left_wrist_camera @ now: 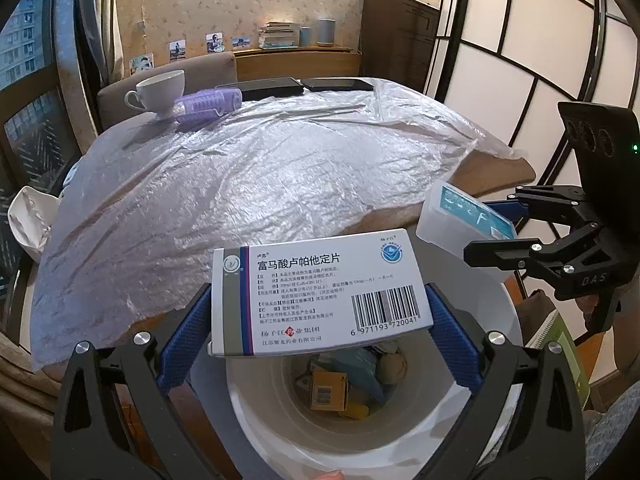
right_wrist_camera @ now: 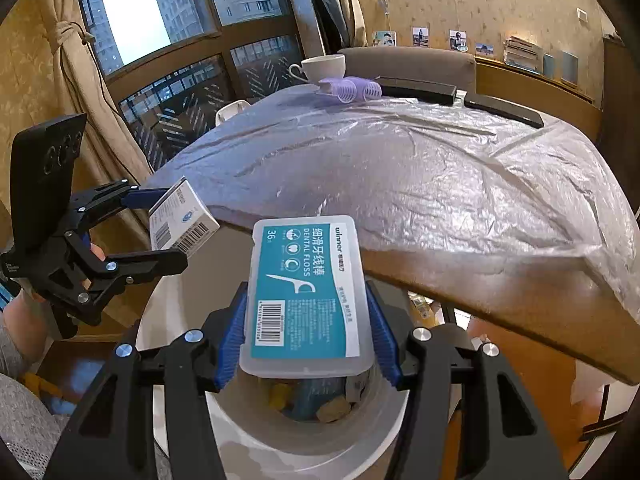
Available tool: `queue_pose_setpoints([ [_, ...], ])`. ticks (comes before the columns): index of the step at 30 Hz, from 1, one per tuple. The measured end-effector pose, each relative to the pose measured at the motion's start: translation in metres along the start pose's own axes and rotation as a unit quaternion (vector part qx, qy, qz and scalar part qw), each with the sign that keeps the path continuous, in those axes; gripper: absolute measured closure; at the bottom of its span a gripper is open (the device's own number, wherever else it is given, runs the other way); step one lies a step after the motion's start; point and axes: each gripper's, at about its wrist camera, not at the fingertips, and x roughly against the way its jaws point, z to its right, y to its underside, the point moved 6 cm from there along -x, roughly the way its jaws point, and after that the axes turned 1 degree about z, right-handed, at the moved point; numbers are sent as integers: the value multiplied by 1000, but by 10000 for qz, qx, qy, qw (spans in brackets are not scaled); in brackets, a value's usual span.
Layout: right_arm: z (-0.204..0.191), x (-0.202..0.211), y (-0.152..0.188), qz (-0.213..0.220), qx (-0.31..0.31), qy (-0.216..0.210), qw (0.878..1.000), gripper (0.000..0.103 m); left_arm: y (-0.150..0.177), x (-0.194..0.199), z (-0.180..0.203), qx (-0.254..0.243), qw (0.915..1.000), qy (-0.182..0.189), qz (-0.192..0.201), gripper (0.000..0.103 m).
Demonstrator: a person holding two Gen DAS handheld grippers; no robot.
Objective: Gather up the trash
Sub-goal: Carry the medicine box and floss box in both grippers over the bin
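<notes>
My left gripper (left_wrist_camera: 320, 312) is shut on a white medicine box (left_wrist_camera: 320, 296) with a barcode, held flat over the mouth of a white trash bin (left_wrist_camera: 280, 432). The bin holds several scraps, among them a small brown carton (left_wrist_camera: 329, 390). My right gripper (right_wrist_camera: 308, 320) is shut on a clear plastic dental floss box (right_wrist_camera: 306, 296) with a teal label, held over the same bin (right_wrist_camera: 248, 436). In the left wrist view the right gripper (left_wrist_camera: 492, 236) shows at the right with the floss box (left_wrist_camera: 460, 220). The right wrist view shows the left gripper (right_wrist_camera: 160, 224) with the medicine box (right_wrist_camera: 180, 216).
A wooden table (left_wrist_camera: 500, 172) covered by a crinkled plastic sheet (left_wrist_camera: 240, 184) stands beyond the bin. At its far side are a white cup (left_wrist_camera: 160, 90), purple hair rollers (left_wrist_camera: 208, 106) and two dark flat devices (left_wrist_camera: 272, 87). A chair (left_wrist_camera: 208, 68) and window (right_wrist_camera: 180, 12) lie behind.
</notes>
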Motion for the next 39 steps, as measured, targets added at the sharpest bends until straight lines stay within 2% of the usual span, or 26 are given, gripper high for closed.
queue_pose_setpoints([
  [25, -4, -21, 36, -536, 10, 0, 9986, 49, 35, -18, 19, -116, 9984, 213, -509, 3],
  [39, -5, -37, 41, -663, 121, 168, 9976, 49, 48, -32, 23, -192, 9970, 198, -729, 3],
])
